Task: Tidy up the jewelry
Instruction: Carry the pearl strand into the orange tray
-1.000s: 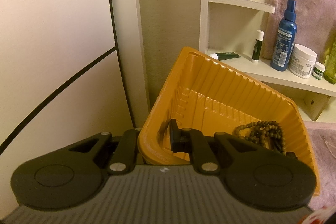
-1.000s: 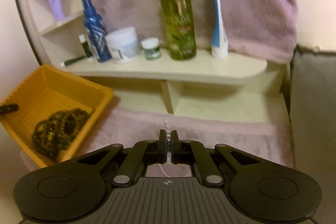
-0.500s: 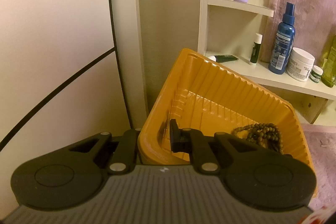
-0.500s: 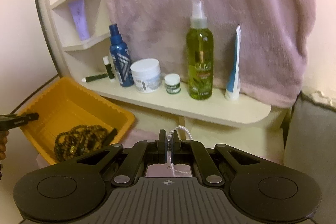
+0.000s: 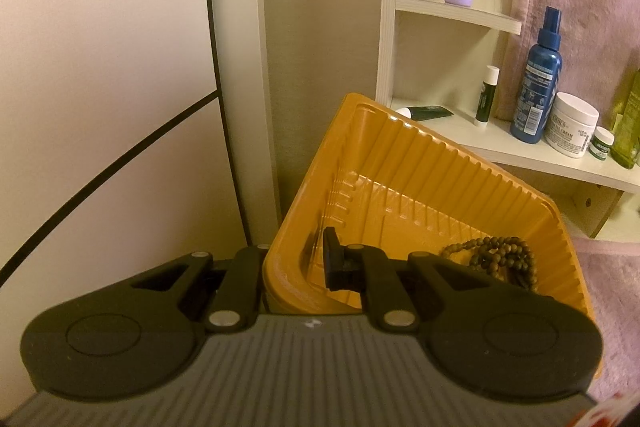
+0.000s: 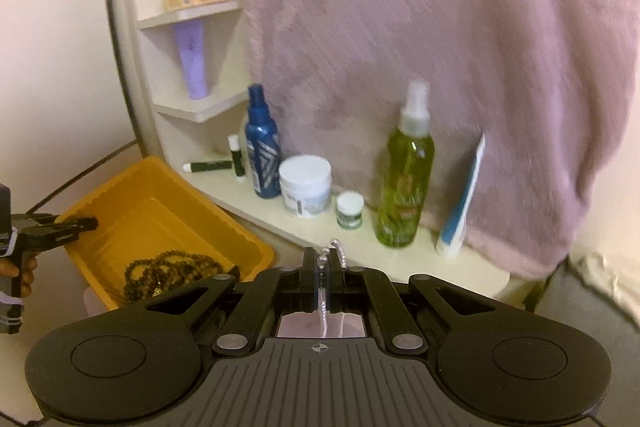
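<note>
Right wrist view: the pearl chain (image 6: 325,269), clamped in the right gripper (image 6: 322,277), had been lifted; the tray (image 6: 168,203), clamped by the left gripper (image 5: 298,261), awaited it.

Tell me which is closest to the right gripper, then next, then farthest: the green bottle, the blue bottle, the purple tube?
In the right wrist view, from the right gripper:
1. Green bottle, just ahead, slightly right on the shelf.
2. Blue bottle, farther back, left.
3. Purple tube, farthest, up in the corner shelf, left.
</note>
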Demonstrator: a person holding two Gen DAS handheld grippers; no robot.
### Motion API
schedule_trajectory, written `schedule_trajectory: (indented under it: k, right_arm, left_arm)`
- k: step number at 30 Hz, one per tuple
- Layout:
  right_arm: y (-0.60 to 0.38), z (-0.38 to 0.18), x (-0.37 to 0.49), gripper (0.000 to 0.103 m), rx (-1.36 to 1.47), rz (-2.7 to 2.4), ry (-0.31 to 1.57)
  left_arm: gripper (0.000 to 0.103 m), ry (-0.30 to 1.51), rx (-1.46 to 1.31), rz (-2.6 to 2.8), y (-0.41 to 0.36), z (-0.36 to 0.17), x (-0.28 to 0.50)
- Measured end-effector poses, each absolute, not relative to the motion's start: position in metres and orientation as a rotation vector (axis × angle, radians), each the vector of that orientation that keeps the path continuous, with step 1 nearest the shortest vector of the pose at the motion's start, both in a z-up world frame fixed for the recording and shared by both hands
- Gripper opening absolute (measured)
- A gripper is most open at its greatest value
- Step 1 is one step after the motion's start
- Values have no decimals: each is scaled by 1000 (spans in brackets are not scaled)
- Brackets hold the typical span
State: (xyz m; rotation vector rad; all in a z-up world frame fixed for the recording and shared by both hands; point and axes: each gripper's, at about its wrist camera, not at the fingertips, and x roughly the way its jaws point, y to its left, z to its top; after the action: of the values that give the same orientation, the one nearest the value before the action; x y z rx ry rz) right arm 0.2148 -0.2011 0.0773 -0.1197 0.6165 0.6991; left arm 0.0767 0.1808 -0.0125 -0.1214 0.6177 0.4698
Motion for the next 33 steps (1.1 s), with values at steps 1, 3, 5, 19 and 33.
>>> schedule_trajectory:
  k: [1,3,5,19,33]
  right_arm:
    - [-199,81,215,3,-129,707,611]
    - [-194,87,213,3,-149,726,600]
    - [-188,94,211,3,-170,745,589]
    - [-118,141,204,3,-175,942,466]
    - [-17,119,222,3,-78,1123,554]
  left_arm:
    - [11,618,-121,469,181,-12,77]
    - [11,617,-122,468,181,-12,76]
    - [11,616,-124,467,181,-12,76]
    - [11,615,-127,464,182,-12,75]
    - [11,609,-139,457,181,-11,73]
